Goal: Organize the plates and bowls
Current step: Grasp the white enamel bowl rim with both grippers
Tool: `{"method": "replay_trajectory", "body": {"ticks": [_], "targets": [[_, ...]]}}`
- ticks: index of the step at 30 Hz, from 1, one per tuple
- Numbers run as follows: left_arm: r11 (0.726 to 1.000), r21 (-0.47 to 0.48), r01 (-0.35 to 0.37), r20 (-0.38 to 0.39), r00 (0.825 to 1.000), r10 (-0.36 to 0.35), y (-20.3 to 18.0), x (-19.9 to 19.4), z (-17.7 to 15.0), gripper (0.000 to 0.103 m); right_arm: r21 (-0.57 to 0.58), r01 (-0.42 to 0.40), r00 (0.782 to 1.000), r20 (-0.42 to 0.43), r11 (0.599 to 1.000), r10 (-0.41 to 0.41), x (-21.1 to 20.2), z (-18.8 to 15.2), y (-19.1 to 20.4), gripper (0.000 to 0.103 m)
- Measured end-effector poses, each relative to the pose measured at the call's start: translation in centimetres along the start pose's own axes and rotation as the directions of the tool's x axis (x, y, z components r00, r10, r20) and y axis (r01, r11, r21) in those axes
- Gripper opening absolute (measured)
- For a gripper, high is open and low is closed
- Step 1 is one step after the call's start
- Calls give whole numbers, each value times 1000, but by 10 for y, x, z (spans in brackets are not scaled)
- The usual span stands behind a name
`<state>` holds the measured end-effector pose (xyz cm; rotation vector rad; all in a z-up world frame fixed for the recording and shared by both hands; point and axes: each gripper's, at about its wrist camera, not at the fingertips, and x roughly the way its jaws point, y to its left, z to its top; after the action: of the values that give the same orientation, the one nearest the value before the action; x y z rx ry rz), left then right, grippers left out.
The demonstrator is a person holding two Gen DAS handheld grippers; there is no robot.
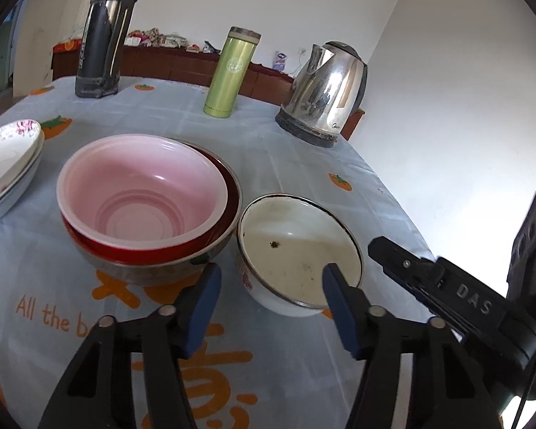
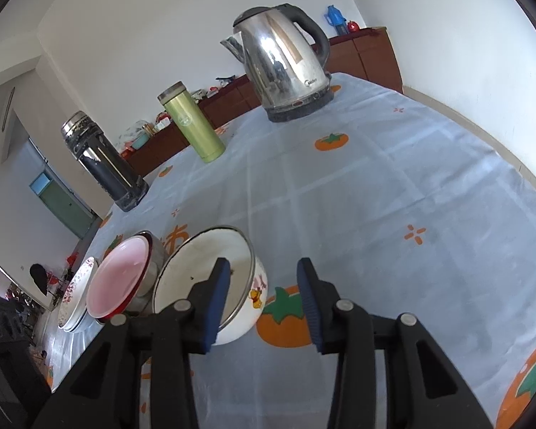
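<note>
Nearest in the left wrist view, the left gripper (image 1: 271,282) stands with its jaws apart and nothing pressed between its blue pads. Its right pad hangs over the near rim of a white enamel bowl (image 1: 296,246); its left pad sits in front of a steel bowl (image 1: 153,268). To the right, the black body of the right gripper (image 1: 446,286) reaches in, stamped "DAS".

In the right wrist view the right gripper (image 2: 264,279) is also unclenched. Its left pad overlaps the white enamel bowl's inside, its right pad hangs over bare cloth, and whether either touches the bowl cannot be told. The bowl's outer wall carries a cartoon bear.

The white bowl stands on the tablecloth (image 1: 303,150), just beside the steel bowl, which has a red lining and a pink bowl (image 1: 143,193) nested in it. Left of that, stacked floral plates (image 1: 7,157) lie at the table's edge.

The pale blue cloth bears orange persimmons and the words "All the b", the rest hidden.

Farther back stand a dark flask (image 1: 103,43), a green tumbler (image 1: 230,71) with a round emblem, and a steel kettle (image 1: 325,93) with small unreadable lettering. Behind is a brown cabinet (image 1: 182,64) with clutter on top.
</note>
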<state>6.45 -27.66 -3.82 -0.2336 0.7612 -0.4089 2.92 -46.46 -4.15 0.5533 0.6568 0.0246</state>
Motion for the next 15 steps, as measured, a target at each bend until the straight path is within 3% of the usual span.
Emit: {"method": "replay_trajectory", "body": {"ticks": [2,13,15], "targets": [[1000,-5,2,-12,1000,-2,1,5,2,51,19,-16,1000,-6,1000,16,3,0,-2,39],[1000,-23,-14,-49,999,13,4,23,8,48,13,-16,998,-54,1000,16,23,-4,3,32],[1000,-26,-15,-60,998,13,5,26,9,43,11,-11,998,-62,1000,12,26,-5,4,30]]}}
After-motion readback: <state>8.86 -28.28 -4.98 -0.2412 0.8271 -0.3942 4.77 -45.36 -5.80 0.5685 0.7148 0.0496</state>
